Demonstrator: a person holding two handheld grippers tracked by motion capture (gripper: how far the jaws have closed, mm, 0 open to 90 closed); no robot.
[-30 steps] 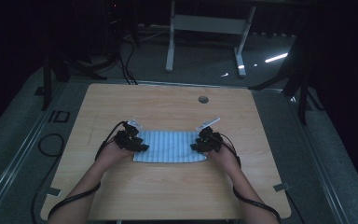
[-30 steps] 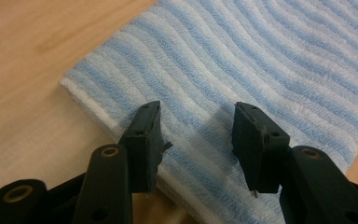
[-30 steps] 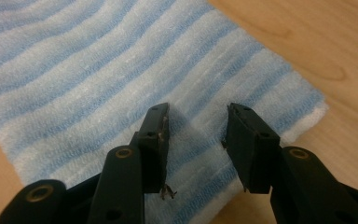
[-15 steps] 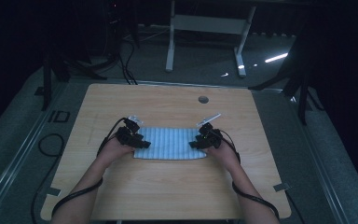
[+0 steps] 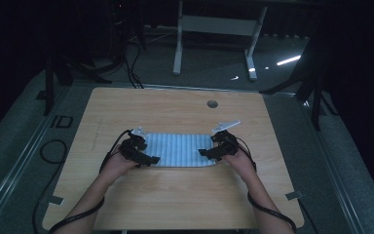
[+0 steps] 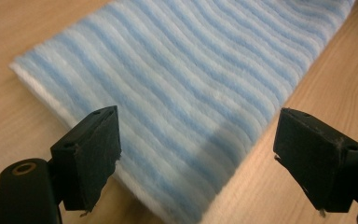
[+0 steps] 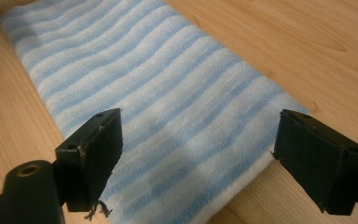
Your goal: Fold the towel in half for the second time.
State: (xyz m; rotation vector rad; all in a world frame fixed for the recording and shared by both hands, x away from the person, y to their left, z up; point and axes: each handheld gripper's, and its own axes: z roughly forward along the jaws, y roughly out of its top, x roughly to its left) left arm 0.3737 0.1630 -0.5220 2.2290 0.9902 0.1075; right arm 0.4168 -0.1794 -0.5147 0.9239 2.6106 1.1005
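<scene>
So the folded blue-and-white striped towel (image 5: 178,150) is lying flat on the tabletop (image 5: 175,204), roughly in the middle between the left and right edges and a bit nearer the person's edge than the far one. It looks like a neat long rectangle, layers stacked, edges pretty well lined up.

Left gripper (image 5: 146,158) sits at the towel's left end, right gripper (image 5: 205,153) at its right end. Both have just been opening their jaws, and in the two gripper views the pads (image 6: 89,154) stand wide apart with nothing pinched, the towel just lying on the wood below and ahead of them (image 7: 158,121). So my read is this is the let-go after a fold, not a new grab.

How to do this bit well, imo:
- lift the jaws straight up and off before going sideways, that fuzzy terry will snag on a pad corner and drag the top layer out of line
- back both hands off at about the same pace so neither end gets tugged
- if another fold is coming, take both layers at the short end's corners, not just the top one
- check the near long edge is flush first, it's easier to fix now than later
</scene>
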